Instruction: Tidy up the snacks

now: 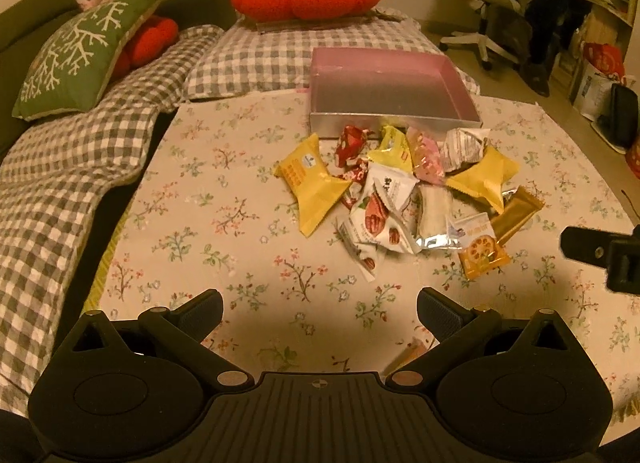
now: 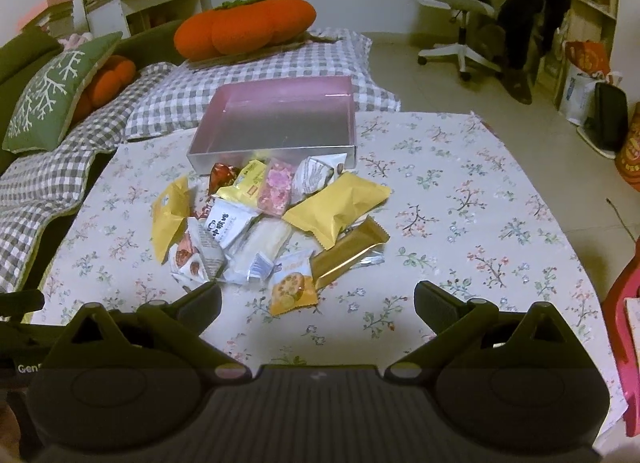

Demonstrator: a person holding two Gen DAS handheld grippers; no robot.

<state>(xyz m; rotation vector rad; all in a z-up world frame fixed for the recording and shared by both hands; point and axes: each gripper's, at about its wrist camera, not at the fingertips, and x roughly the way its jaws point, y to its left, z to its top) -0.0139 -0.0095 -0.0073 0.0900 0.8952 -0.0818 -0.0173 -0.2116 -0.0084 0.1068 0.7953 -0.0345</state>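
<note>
Left gripper (image 1: 319, 313) and right gripper (image 2: 317, 305) both spread wide, holding nothing, near snack pile (image 2: 264, 223) before shallow box (image 2: 276, 119).

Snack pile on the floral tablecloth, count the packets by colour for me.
Yellow plastic packets: 3
White or silver packets: 4
Red packets: at least 2
Pink packet: 1
Gold bar wrapper: 1
Orange biscuit packet: 1
Total: at least 12; the packets overlap, so some may be hidden.
</note>
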